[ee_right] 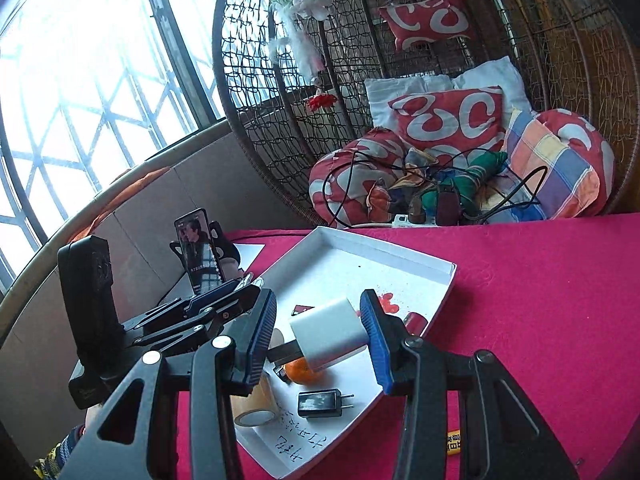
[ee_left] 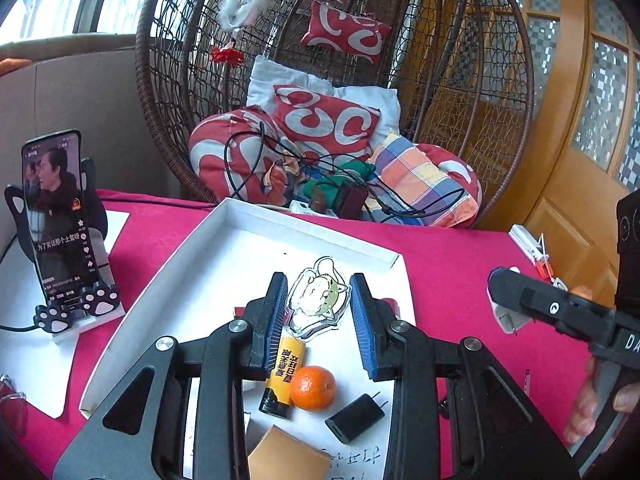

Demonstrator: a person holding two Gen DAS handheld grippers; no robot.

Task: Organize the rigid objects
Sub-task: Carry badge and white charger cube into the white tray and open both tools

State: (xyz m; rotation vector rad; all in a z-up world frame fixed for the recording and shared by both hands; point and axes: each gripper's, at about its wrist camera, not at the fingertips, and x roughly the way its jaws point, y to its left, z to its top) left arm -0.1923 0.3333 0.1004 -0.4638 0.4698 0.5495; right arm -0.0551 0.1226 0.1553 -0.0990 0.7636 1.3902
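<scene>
- My right gripper (ee_right: 322,340) holds a white plastic cube charger (ee_right: 330,332) above the shallow white cardboard tray (ee_right: 448,276). The charger touches the right finger; whether the left finger bears on it I cannot tell.
- My left gripper (ee_left: 318,320) has its jaws apart and holds nothing, poised over a clear acrylic cartoon keychain (ee_left: 316,298) lying in the tray.
- Risk: if only one pad has the charger, it could tip out and land on the small orange mandarin (ee_right: 300,372) or the black plug adapter (ee_right: 322,402) directly below.
- Risk: the two grippers are near each other; they could collide over the tray.
- Also crowding the tray's near end: yellow cylindrical tube (ee_left: 282,376), brown tape roll (ee_right: 256,404).
- Phone on paw-print stand (ee_left: 60,216) sits left, well apart.
</scene>
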